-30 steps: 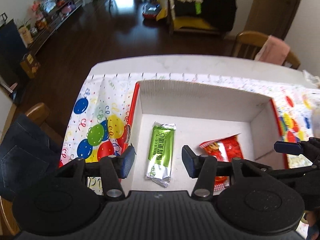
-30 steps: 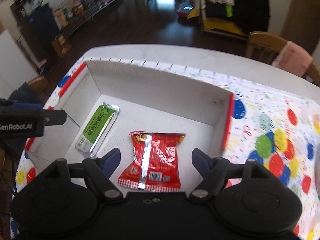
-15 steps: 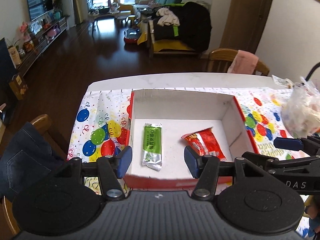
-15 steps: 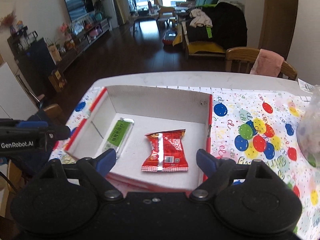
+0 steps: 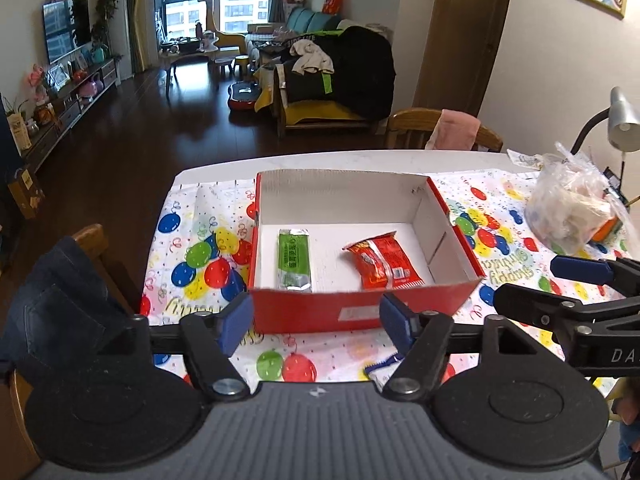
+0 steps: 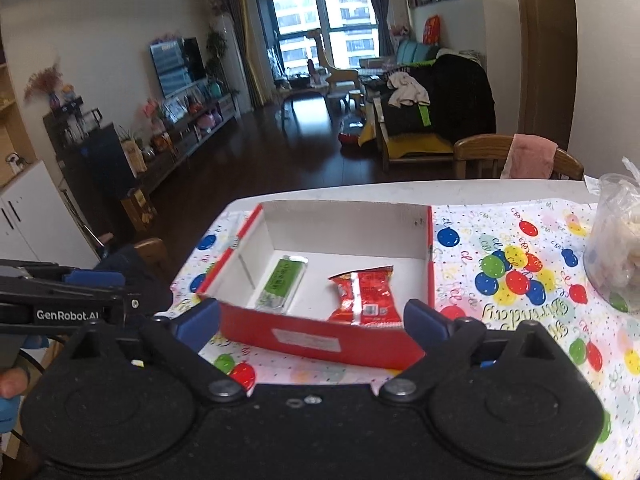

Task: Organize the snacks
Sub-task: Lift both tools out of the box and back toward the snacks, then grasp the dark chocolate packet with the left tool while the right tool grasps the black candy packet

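A red cardboard box (image 5: 360, 308) with a white inside stands on the balloon-print tablecloth; it also shows in the right wrist view (image 6: 320, 340). Inside lie a green snack bar (image 5: 295, 260) (image 6: 282, 282) on the left and a red snack packet (image 5: 382, 261) (image 6: 364, 296) on the right. My left gripper (image 5: 316, 322) is open and empty, held in front of the box's near wall. My right gripper (image 6: 312, 322) is open and empty, also in front of the box. A blue-and-white wrapper (image 5: 382, 366) lies on the cloth beside my left gripper's right finger.
A clear plastic bag of snacks (image 5: 572, 208) (image 6: 616, 244) sits on the table at the right, with a desk lamp (image 5: 620, 120) behind it. Wooden chairs stand at the far side (image 5: 444, 128) and the left, one draped with jeans (image 5: 60, 292).
Both grippers have pulled back and up from over the box to in front of its near wall. The green bar and red packet stay in the box.
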{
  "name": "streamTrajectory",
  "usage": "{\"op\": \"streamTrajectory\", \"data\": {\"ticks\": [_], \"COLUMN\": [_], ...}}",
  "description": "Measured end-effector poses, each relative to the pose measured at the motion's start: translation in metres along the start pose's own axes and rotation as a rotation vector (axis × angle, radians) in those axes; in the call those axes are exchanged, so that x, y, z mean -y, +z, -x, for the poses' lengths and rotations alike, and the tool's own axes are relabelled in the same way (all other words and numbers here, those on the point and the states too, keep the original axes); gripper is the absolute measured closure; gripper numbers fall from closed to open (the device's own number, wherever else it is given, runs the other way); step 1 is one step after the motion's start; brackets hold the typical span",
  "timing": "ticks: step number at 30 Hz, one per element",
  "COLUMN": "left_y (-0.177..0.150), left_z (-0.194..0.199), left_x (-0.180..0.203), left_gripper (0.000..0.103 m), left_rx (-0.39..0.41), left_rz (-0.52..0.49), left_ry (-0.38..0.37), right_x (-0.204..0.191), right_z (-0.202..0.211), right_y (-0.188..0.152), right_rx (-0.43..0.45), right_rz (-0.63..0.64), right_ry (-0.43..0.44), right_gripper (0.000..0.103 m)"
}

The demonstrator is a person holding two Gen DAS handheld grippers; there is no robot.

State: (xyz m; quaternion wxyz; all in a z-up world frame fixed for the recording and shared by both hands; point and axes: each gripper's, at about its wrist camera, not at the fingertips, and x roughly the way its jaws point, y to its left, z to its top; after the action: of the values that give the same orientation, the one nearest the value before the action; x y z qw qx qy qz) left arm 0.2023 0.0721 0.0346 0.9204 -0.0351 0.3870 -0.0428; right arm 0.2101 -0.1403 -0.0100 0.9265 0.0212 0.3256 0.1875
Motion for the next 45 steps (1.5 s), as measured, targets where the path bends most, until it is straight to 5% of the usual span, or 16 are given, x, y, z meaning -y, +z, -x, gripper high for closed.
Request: {"op": "streamTrajectory", "data": {"ticks": [14, 26, 31, 36, 45], "left_y": [-0.061, -0.108, -0.122, -0.136, -0.148], "left_z": [0.016, -0.011, -0.032, -0.049, -0.066], "left_x": [-0.028, -0.055, -0.06, -0.06, -0.065], "left_gripper": [0.022, 0.022, 0.022, 0.022, 0.022], "left_rx": [-0.045, -0.15, -0.218, -0.264, -0.306], "left_rz": [0.077, 0.135, 0.14, 0.122, 0.122], "left_ry": [-0.022, 0.0, 0.0, 0.043, 0.07], "right_x": [-0.003, 0.02, 0.023, 0.018, 0.007], "right_z": [0.021, 0.006, -0.007, -0.02, -0.042], "right_y": [-0.061, -0.125, -0.142, -0.15, -0.16], "right_rx": [-0.019, -0.156, -0.208, -0.24, -0.314], "right_rz": [-0.002, -0.077, -0.028, 0.062, 0.162], "right_ry": [-0.042, -0.097, -0.108, -0.133, -0.072], "right_gripper": [0.0, 0.001, 0.006, 0.025, 0.035]}}
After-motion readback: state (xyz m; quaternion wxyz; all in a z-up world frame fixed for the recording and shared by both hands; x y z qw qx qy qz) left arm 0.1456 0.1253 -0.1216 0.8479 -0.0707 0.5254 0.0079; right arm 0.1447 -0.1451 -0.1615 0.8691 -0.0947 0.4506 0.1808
